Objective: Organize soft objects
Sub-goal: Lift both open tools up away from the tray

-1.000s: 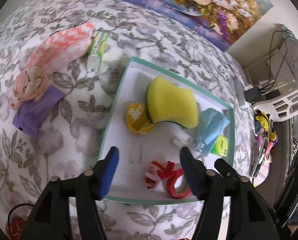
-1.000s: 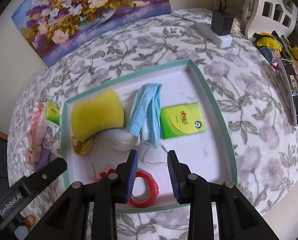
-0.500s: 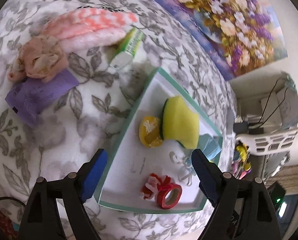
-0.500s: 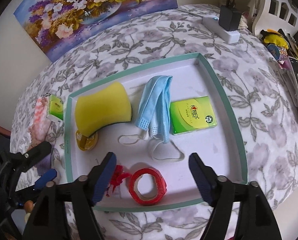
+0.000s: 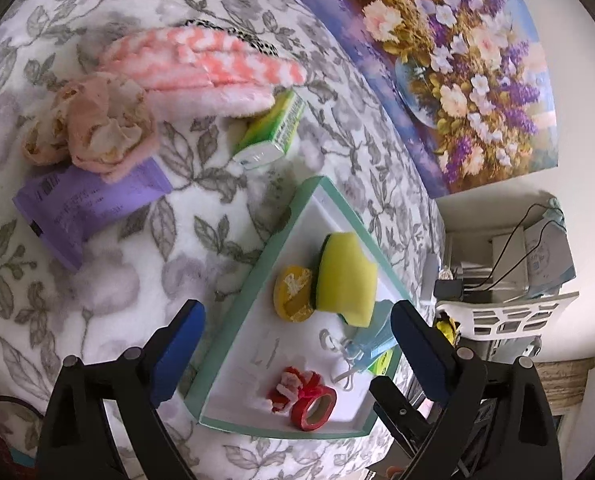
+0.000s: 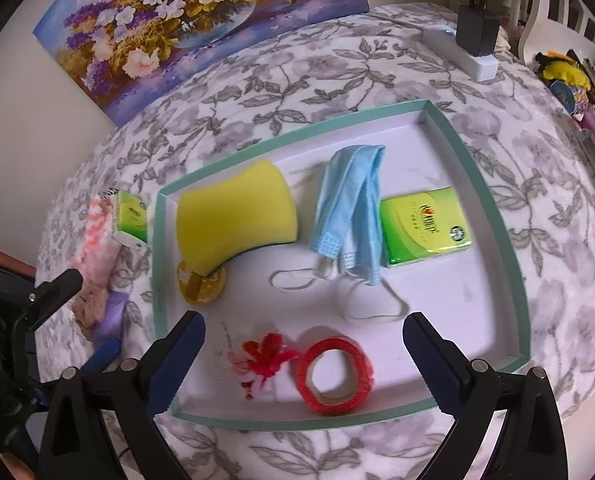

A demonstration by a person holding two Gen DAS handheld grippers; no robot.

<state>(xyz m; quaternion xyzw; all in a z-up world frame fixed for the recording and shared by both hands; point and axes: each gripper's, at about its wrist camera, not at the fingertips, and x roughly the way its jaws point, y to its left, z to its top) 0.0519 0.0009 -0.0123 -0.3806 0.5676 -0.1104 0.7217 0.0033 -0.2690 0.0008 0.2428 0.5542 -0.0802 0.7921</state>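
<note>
Grippers: we see the left gripper [image 5: 297, 340] and right gripper [image 6: 303, 346] both opening wide, nothing between their pads.
Tray [image 6: 493, 216]: we find a sponge [image 6: 235, 206], mask [image 6: 349, 204], green tissue pack [image 6: 423, 224] and red tape roll [image 6: 335, 376] inside.
Outside: we see a pink cloth [image 5: 201, 68], crumpled fabric [image 5: 93, 128] and purple packet [image 5: 85, 204] on the flowered blanket [image 5: 97, 288].

One tray [image 6: 479, 184], one sponge [image 6: 233, 208], one mask [image 6: 349, 200], two green tissue packs [image 6: 423, 224], one tape roll [image 6: 333, 376]
</note>
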